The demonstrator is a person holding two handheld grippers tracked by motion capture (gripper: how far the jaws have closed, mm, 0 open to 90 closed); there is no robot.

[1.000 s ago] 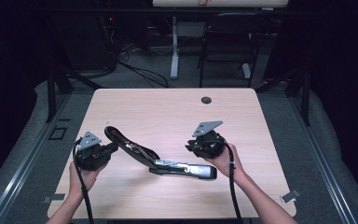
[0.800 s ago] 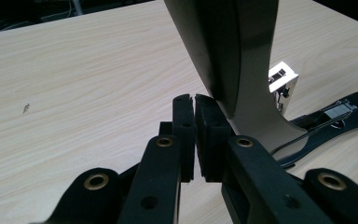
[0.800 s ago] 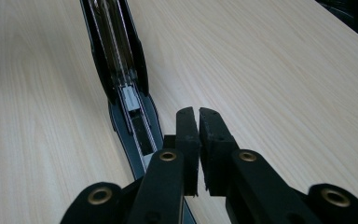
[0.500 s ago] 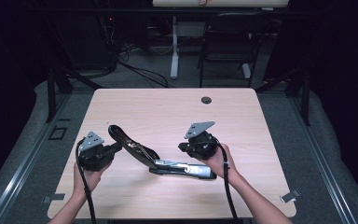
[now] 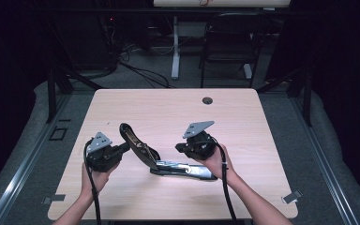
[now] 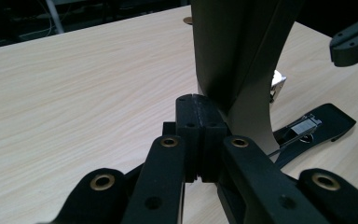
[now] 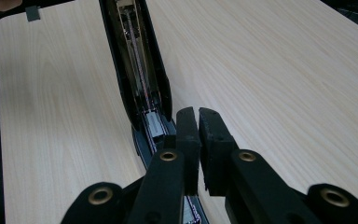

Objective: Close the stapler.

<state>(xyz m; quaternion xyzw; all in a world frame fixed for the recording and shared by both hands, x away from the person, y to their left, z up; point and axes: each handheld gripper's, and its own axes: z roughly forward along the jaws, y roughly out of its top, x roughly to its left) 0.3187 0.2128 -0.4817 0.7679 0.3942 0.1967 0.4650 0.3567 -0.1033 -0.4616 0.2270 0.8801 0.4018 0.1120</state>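
My left claw (image 5: 124,149) is pressed together against the stapler's (image 5: 168,161) raised lid; my right claw (image 5: 180,149), nearly closed (perhaps gripping nothing), hovers over its base mid-table (image 5: 168,108).

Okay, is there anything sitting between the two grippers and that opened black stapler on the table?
Nothing visible. The left gripper is right at the stapler's raised top arm, jaws closed beside it. The right gripper sits just over the stapler base, jaws closed. The table around them is bare wood apart from a small grommet far behind.
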